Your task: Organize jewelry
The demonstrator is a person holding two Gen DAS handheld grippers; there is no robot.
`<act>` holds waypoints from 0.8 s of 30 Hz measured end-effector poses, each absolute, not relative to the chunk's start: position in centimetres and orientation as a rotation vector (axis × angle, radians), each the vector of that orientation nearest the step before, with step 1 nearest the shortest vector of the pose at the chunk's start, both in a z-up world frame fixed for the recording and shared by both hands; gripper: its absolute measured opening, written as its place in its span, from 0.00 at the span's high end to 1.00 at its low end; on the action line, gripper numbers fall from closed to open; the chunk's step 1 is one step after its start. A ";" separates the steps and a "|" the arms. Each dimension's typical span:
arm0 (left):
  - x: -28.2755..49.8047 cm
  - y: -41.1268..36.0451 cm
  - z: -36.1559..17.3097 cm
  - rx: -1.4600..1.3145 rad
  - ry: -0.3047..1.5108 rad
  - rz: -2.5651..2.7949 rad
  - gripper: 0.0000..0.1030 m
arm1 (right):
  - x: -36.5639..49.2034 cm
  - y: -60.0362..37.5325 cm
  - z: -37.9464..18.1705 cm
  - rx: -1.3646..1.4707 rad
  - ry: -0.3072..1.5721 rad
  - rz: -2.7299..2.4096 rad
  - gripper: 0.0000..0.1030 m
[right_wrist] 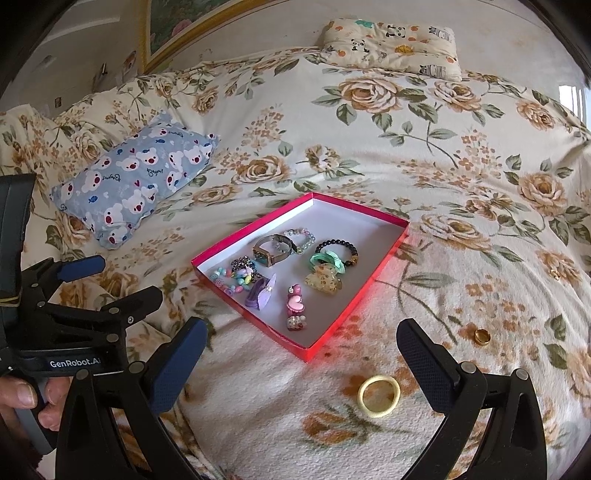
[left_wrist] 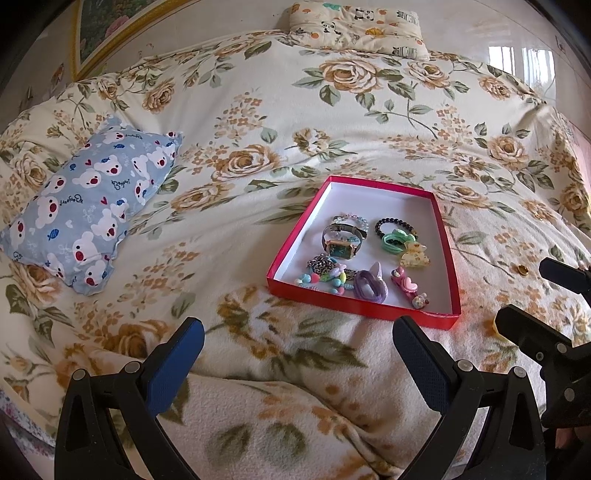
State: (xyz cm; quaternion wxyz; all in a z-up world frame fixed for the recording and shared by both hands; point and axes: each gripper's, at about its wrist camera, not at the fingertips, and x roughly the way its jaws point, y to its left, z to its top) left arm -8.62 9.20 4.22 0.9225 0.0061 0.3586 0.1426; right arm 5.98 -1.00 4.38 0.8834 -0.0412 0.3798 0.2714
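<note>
Right hand-held gripper [right_wrist: 295, 363] released, empty, above the bed's [right_wrist: 258, 435] near edge; left hand-held gripper [left_wrist: 297, 356] likewise released. One yellow hair band [right_wrist: 379, 396] nearest: soft, light, best pinched across its loop. One gold ring [right_wrist: 482, 336] beyond: stiff, probably slippery. Farther, one red box [right_wrist: 343, 321] with the sorted pieces.

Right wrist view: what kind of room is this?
Most likely a bedroom: the work surface is a bed with a floral quilt, two small pillows lie on it, and a framed picture hangs behind.
</note>
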 end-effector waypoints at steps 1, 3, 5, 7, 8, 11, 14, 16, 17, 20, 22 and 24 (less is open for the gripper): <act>-8.6 9.1 4.2 0.012 0.737 0.291 0.01 | 5.9 -1.0 4.4 -0.085 0.789 0.565 0.00; -8.6 9.1 4.3 0.013 0.737 0.290 0.01 | 5.9 -1.0 4.5 -0.085 0.788 0.565 0.00; -8.6 9.0 4.3 0.014 0.735 0.290 0.01 | 5.9 -1.0 4.5 -0.083 0.786 0.566 0.00; -8.6 9.0 4.3 0.013 0.734 0.289 0.01 | 6.0 -1.0 4.6 -0.083 0.785 0.566 0.00; -8.6 8.9 4.3 0.014 0.734 0.289 0.01 | 6.0 -1.0 4.5 -0.084 0.786 0.566 0.00; -8.6 8.9 4.3 0.013 0.734 0.288 0.01 | 5.9 -1.0 4.5 -0.083 0.785 0.566 0.00; -8.6 8.9 4.3 0.013 0.735 0.288 0.01 | 5.9 -1.0 4.5 -0.082 0.786 0.566 0.00; -8.5 8.9 4.4 0.011 0.737 0.288 0.01 | 6.0 -1.0 4.5 -0.083 0.787 0.565 0.00; -8.5 8.8 4.4 0.011 0.738 0.288 0.01 | 5.9 -1.0 4.5 -0.083 0.787 0.565 0.00; -8.5 8.9 4.4 0.011 0.737 0.289 0.01 | 5.9 -0.9 4.6 -0.084 0.786 0.565 0.00; -8.5 8.9 4.4 0.010 0.736 0.289 0.01 | 6.0 -1.0 4.6 -0.085 0.785 0.565 0.00; -8.5 8.9 4.4 0.011 0.737 0.290 0.01 | 6.0 -1.0 4.6 -0.083 0.787 0.565 0.00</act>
